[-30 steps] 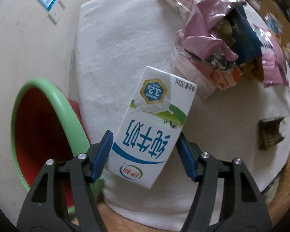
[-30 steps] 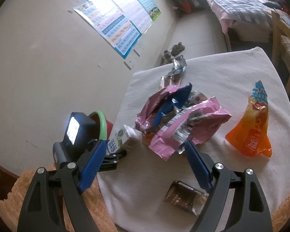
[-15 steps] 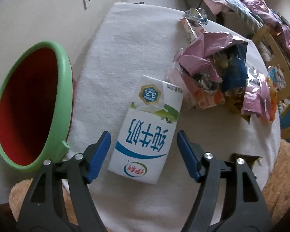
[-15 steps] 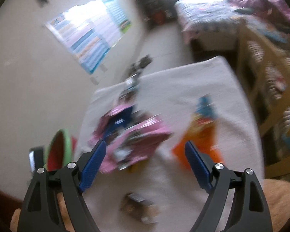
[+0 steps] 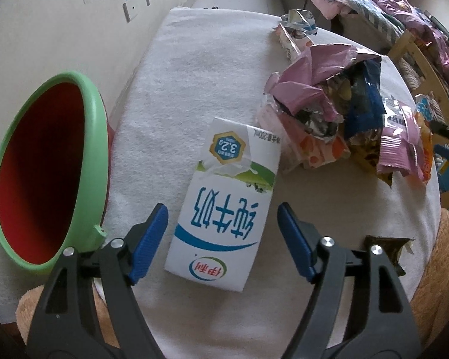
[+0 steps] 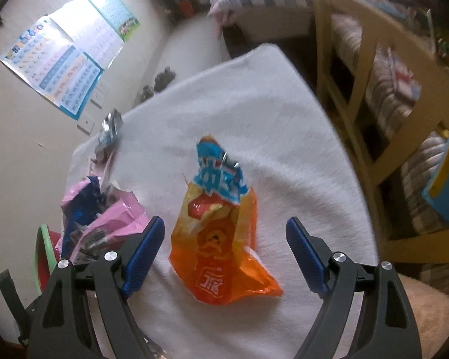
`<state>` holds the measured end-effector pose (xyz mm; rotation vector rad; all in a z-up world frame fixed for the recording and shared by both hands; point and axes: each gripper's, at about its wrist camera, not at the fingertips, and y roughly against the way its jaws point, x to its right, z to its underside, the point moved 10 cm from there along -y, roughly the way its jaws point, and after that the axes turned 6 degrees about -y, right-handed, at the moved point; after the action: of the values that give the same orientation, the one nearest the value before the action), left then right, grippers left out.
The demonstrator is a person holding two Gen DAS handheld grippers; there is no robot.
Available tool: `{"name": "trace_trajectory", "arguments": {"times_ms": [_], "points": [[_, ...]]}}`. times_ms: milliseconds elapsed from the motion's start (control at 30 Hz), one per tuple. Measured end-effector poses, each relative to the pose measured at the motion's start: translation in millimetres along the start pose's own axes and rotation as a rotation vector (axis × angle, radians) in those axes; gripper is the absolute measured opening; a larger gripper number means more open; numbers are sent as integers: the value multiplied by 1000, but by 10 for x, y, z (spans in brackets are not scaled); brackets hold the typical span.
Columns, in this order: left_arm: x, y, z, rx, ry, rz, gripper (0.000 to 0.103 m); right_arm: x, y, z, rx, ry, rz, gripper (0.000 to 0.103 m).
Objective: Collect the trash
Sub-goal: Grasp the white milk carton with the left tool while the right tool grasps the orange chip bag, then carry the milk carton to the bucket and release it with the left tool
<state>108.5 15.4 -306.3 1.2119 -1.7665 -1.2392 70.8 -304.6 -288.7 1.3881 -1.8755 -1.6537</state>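
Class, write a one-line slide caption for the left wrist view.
Open left claw straddles a milk carton lying on the white cloth, beside a green-rimmed red bin.

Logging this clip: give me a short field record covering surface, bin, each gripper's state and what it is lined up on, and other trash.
surface: white towel-like cloth
bin: green-rimmed red bin, at the cloth's left edge
left gripper: open, straddling white and blue milk carton lying flat, not touching
right gripper: open, over orange snack bag
other trash: pile of crumpled pink and blue wrappers; small dark wrapper
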Motion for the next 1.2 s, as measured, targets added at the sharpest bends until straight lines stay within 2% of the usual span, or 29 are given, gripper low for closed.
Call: {"name": "trace_trajectory", "arguments": {"times_ms": [100,133,167,233,267,300,500,633,800,1033,1200], "points": [[-4,-52,26,-17,16,13,71,-19,-111,72,-27,37,10,62],[0,-63,36,-19,18,19,65,-27,-108,88,-29,34,2,57],[-5,-74,45,-21,21,18,61,-36,-77,88,-16,34,1,47],[-22,-66,55,-15,31,21,59,-81,9,90,0,49,1,46],[-24,-54,56,-12,37,25,59,-97,52,93,12,57,0,42],[-24,-41,52,-7,43,33,56,-117,98,93,23,70,2,41],[-107,105,44,45,81,26,55,-345,475,115,103,104,-27,39],[-207,324,-5,103,115,15,55,-627,826,67,196,150,-62,39],[-285,661,-118,187,138,0,55,-1058,1134,64,258,219,-130,39],[-342,1023,-234,275,155,-6,55,-1642,1256,291,251,343,-211,39],[-457,1176,-261,309,171,-13,54,-2089,1246,535,225,443,-258,39]]}}
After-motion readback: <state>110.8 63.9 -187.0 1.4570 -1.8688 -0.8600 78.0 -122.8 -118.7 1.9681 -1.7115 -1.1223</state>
